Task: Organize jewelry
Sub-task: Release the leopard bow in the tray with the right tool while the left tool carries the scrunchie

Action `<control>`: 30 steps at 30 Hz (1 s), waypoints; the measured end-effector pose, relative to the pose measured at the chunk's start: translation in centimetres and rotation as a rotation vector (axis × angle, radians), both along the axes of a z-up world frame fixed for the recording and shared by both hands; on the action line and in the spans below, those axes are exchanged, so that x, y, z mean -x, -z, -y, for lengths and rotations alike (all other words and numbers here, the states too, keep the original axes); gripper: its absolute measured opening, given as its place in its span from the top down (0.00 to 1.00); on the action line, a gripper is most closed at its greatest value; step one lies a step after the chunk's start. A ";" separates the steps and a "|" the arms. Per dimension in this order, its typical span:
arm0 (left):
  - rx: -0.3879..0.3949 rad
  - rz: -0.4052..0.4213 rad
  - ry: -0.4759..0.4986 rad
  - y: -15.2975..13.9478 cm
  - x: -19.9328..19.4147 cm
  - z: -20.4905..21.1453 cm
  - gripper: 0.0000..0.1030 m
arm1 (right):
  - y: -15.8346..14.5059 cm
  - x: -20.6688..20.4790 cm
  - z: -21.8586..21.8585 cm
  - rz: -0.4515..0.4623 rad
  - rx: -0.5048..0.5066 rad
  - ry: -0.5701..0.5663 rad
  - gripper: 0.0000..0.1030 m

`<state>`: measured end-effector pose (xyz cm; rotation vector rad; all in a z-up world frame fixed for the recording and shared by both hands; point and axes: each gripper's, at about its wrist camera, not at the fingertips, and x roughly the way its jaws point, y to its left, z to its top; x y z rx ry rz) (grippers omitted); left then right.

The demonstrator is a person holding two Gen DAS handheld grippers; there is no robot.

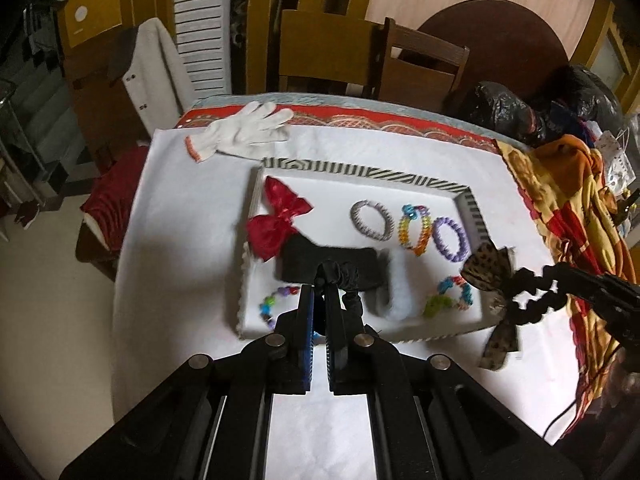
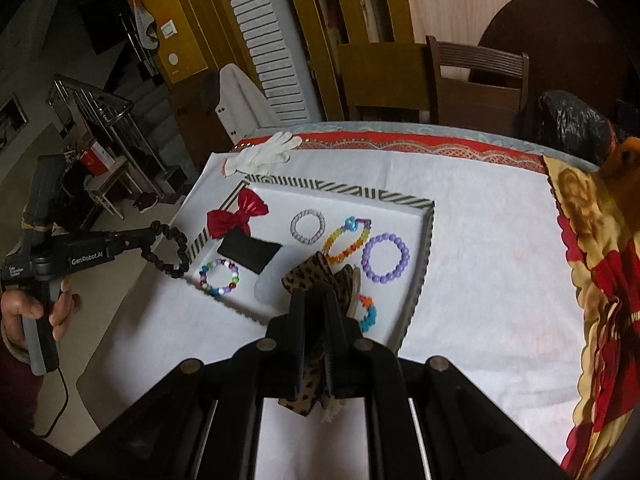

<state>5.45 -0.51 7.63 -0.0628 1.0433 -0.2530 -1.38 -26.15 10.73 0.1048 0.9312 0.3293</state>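
While you hold both items clear above the striped-rim white tray (image 2: 424, 240), left hand-held gripper (image 1: 319, 280) is clamped on the black fabric scrunchie (image 2: 170, 254); right hand-held gripper (image 2: 314, 300) pinches the leopard-print fabric bow (image 1: 490, 270); likely for sorting apart from the bracelets.

Black scrunchie (image 2: 170, 254) dangles beside striped tray (image 2: 426, 236); leopard bow (image 2: 308, 280) hangs above tray's bracelets.

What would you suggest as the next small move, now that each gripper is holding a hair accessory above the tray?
Probably carry the black scrunchie, pinched in the left gripper, sideways clear of the striped tray. The right gripper is likewise shut on the leopard-print bow, both lifted off the tray, where only bracelets, a red bow and cloths remain.
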 end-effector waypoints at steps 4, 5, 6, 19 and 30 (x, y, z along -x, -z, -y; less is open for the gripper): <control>0.073 -0.044 0.012 1.1 -1.5 0.8 0.98 | 0.3 -1.8 -0.1 -0.001 -0.012 0.013 0.92; 0.096 -0.062 0.014 1.6 -1.9 1.1 0.98 | 0.6 -2.4 -0.3 -0.006 -0.020 0.015 0.92; 0.107 -0.071 0.014 2.2 -2.2 1.3 0.98 | 0.9 -3.1 -0.5 -0.011 -0.032 0.012 0.92; -0.047 -0.126 -0.013 7.7 -2.4 2.6 0.97 | 8.4 -11.3 -0.5 -0.106 -0.003 0.074 0.92; -0.126 -0.155 -0.037 8.8 -1.6 2.4 0.96 | 11.8 -11.2 0.6 -0.173 0.106 0.146 0.70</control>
